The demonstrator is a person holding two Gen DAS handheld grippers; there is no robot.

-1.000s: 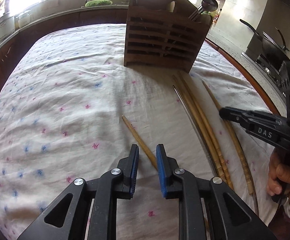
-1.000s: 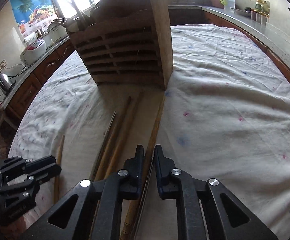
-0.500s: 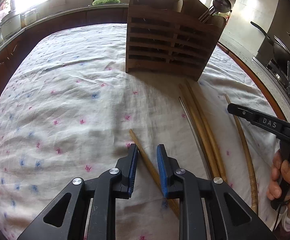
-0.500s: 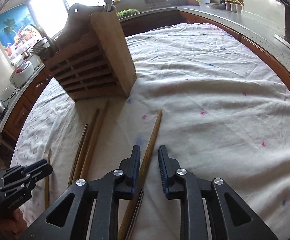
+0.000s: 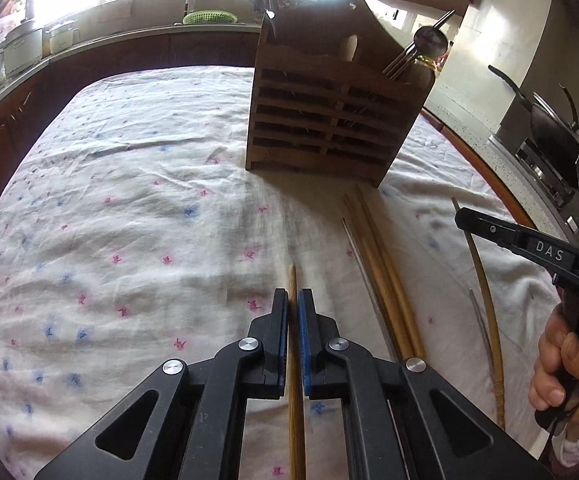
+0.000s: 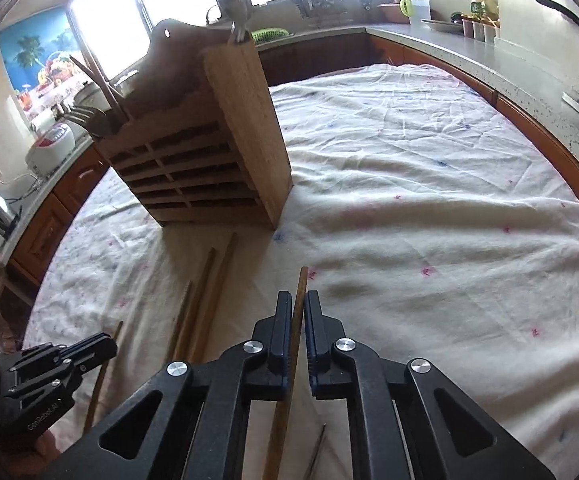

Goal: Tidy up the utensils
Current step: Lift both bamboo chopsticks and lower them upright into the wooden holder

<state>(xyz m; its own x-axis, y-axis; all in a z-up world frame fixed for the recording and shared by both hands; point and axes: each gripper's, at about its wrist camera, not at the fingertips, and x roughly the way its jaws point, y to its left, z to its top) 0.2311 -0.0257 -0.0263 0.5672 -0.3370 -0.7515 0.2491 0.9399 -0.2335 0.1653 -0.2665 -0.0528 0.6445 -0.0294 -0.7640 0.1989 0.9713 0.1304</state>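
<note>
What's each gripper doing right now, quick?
Left gripper: shut on a wooden chopstick.
Right gripper: shut on another wooden chopstick.

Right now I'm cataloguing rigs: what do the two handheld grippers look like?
Both are matte black with silver pivot bolts. The left gripper has blue ribbed pads and "GenRobot.AI" on its side; the right gripper has dark ribbed pads and white "DAS" lettering. A pale cuff shows.

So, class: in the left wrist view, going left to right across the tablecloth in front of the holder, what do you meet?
The chopstick clamped in the left gripper → thin metal chopstick → pair of wooden chopsticks → long curved chopstick → right gripper → the person's hand.
</note>
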